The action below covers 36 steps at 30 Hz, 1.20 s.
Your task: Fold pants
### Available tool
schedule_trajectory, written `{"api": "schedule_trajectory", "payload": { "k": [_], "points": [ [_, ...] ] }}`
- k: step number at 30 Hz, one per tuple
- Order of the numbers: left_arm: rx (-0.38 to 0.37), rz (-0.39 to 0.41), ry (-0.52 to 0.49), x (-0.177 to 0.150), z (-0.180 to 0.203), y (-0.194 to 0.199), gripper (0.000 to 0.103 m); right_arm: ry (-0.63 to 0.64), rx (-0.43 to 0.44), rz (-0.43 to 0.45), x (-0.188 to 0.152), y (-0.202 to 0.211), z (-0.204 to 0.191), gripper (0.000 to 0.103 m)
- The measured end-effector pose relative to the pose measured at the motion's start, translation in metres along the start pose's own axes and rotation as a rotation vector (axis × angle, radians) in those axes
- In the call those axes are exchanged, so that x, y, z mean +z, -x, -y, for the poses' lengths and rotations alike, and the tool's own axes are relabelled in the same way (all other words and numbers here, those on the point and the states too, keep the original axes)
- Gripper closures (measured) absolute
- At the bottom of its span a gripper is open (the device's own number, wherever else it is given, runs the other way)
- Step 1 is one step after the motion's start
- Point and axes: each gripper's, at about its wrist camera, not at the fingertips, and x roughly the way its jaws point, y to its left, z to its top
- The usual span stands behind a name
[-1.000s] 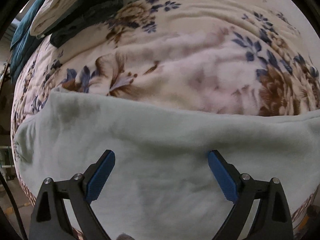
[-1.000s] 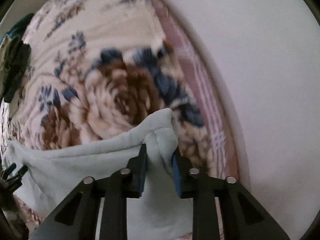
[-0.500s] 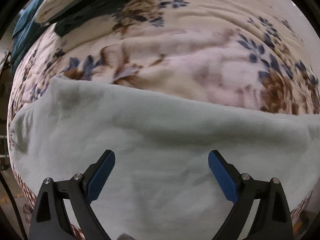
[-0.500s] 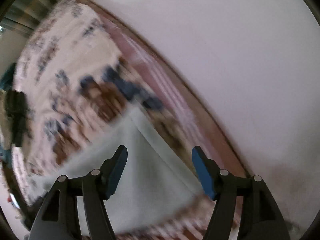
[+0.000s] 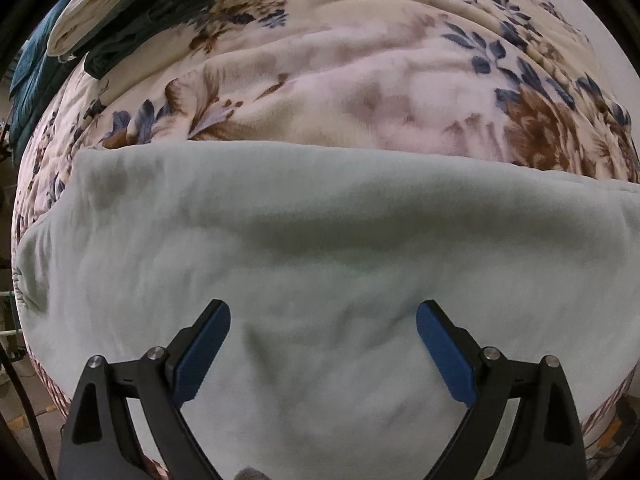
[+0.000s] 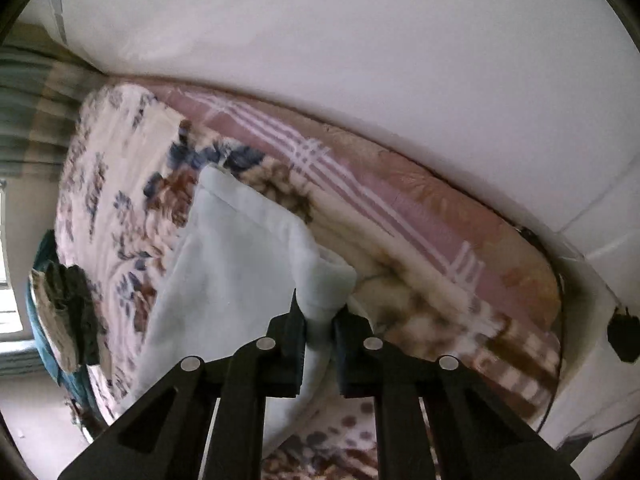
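Right gripper (image 6: 320, 320) reclosed, fingers pinching pants (image 6: 240, 264) edge; left gripper (image 5: 323, 320) spread wide, empty; clothes pile (image 5: 120, 20) beyond.

Pale mint fleece pants (image 5: 320, 240), spread flat across lower half of left-wrist frame; one corner (image 6: 320, 280) bunched at centre of right-wrist frame.
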Motion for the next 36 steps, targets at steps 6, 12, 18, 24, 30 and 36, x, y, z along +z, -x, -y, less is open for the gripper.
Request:
{"api": "schedule_trajectory", "payload": {
  "k": [6, 12, 18, 24, 30, 36],
  "points": [
    [-0.004, 0.008, -0.009, 0.000, 0.002, 0.003, 0.008, -0.144, 0.149, -0.085, 0.000, -0.010, 0.038, 0.040],
    [-0.009, -0.011, -0.045, -0.004, 0.013, -0.002, 0.008, -0.215, 0.226, -0.047, -0.017, -0.009, 0.056, 0.030],
    [0.008, -0.001, -0.056, -0.004, 0.009, 0.004, 0.008, -0.191, 0.193, 0.113, -0.015, -0.010, 0.036, 0.089],
    [0.016, 0.025, -0.021, -0.007, -0.018, 0.027, 0.008, -0.092, 0.014, 0.054, -0.020, 0.002, 0.018, 0.085],
    [0.000, 0.060, 0.189, -0.035, -0.124, 0.065, 0.008, -0.042, -0.054, -0.010, -0.065, -0.002, -0.028, 0.042],
    [0.054, 0.044, 0.427, -0.080, -0.292, 0.079, 0.008, 0.042, 0.112, -0.182, -0.182, -0.036, -0.145, 0.041]
  ]
}}
